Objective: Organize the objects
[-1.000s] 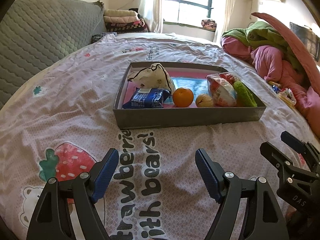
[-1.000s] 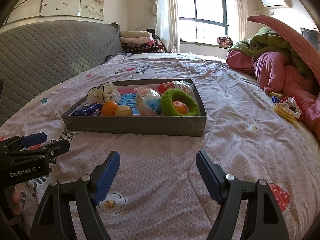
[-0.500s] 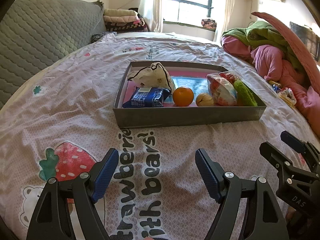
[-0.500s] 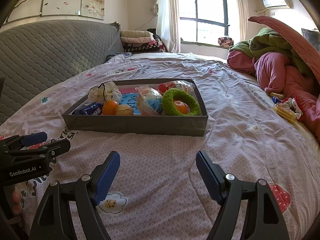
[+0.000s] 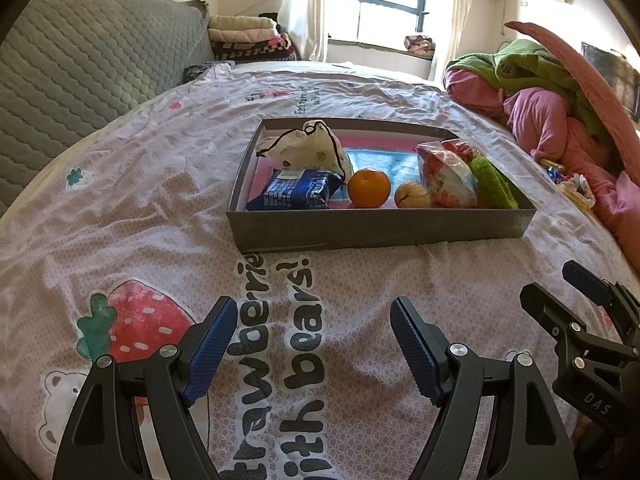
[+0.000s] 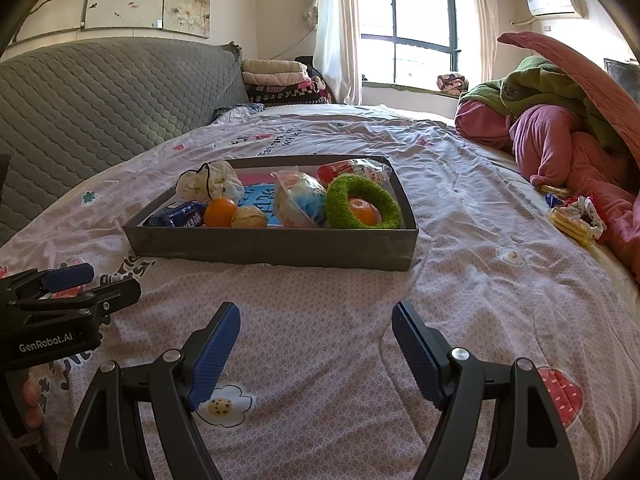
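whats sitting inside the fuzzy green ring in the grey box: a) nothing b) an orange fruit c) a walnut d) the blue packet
b: in the right wrist view a small orange fruit shows through the hole of the fuzzy green ring in the shallow grey box, while the walnut and the blue packet lie further left in the box.

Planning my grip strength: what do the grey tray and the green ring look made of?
The grey tray looks like matte cardboard: thin, straight, dull walls. The green ring looks like fuzzy knitted yarn or chenille, probably soft; its nap is visible.
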Tool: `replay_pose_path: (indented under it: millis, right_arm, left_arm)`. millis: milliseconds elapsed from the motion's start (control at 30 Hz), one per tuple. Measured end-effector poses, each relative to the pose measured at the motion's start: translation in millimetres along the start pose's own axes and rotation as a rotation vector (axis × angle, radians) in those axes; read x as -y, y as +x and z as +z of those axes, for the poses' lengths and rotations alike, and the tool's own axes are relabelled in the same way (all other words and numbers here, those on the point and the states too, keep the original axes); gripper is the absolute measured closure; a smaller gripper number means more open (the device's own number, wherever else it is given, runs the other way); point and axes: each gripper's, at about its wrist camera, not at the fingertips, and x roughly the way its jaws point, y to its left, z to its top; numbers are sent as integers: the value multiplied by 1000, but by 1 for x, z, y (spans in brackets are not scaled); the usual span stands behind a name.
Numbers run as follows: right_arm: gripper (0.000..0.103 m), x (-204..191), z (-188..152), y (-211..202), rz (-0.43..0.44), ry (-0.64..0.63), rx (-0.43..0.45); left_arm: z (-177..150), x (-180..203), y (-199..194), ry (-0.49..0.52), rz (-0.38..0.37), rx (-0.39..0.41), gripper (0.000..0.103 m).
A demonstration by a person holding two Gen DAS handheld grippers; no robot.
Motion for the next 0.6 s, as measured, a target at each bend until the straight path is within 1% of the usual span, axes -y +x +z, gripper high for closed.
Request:
replay_pose_path:
  millis: [600]
  right_arm:
    - [25, 1, -1, 2, 1, 3, 5]
  left_arm:
    - [-2, 0, 2, 2, 2, -8, 23]
